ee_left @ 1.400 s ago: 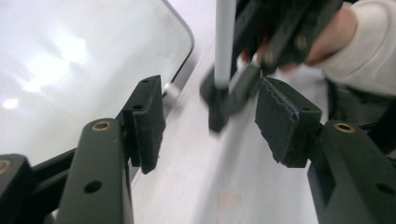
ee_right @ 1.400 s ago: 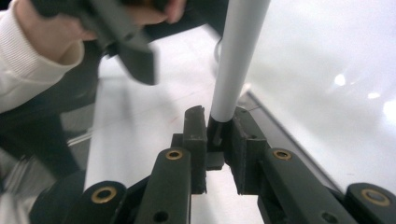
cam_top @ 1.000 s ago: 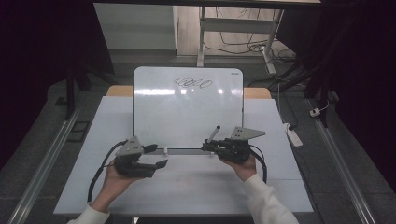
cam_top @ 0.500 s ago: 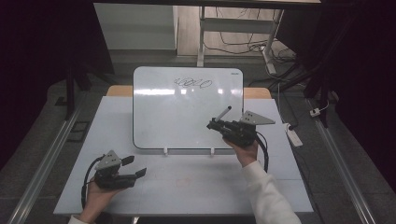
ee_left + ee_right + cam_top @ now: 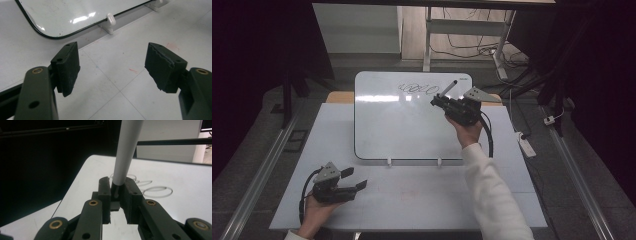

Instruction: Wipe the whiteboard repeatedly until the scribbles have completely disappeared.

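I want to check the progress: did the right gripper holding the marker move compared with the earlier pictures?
Yes. The right gripper moved up the white rectangular whiteboard, from its bottom edge to the scribbles near the top.

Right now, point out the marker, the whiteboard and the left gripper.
marker (image 5: 125, 152): right gripper view, on its grey barrel above the jaws.
whiteboard (image 5: 402, 130): high view, on its bare white face.
left gripper (image 5: 353, 181): high view, midway between its open fingertips.

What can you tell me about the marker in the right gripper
The marker is a slim pen with a light grey, plastic-looking barrel and a dark end. The right gripper is shut on that dark end, so the barrel sticks up and away, tilted. It hangs over the upper right part of the whiteboard, near the looping scribbles. Whether it touches the board is unclear.
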Tool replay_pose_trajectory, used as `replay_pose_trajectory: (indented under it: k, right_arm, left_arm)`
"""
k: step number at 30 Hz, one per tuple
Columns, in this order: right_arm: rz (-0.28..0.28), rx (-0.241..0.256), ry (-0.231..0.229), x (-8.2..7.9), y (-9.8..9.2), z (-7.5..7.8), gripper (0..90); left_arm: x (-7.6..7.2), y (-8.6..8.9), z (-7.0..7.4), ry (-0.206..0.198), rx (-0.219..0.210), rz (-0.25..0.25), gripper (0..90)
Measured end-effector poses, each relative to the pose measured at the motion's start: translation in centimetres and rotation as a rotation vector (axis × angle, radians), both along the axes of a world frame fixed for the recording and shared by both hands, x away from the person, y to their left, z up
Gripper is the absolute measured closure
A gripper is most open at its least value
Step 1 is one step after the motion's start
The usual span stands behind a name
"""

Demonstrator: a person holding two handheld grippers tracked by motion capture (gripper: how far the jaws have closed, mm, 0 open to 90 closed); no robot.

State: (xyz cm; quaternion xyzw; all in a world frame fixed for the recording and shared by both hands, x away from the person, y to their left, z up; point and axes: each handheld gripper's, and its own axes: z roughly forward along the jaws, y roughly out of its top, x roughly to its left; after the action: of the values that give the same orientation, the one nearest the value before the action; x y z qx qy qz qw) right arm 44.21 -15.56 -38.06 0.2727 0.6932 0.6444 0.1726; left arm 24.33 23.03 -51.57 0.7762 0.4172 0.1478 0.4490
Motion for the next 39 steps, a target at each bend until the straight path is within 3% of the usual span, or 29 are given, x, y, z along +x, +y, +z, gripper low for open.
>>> replay_pose_trajectory:
  k: [19,27,39]
  right_arm:
    - [-0.037,-0.016,0.019,4.4,4.0,0.9,77.4]
    - [-0.039,-0.042,0.031,5.7,6.0,0.3,77.4]
    - [-0.066,-0.017,0.050,8.2,9.2,-0.6,77.4]
  left_arm:
    - [0.4,-0.1,-0.1,0.000,-0.013,-0.006,28.7]
    - [0.6,0.1,-0.2,-0.003,-0.007,-0.002,28.7]
    - [0.9,0.0,-0.4,0.000,0.005,0.003,28.8]
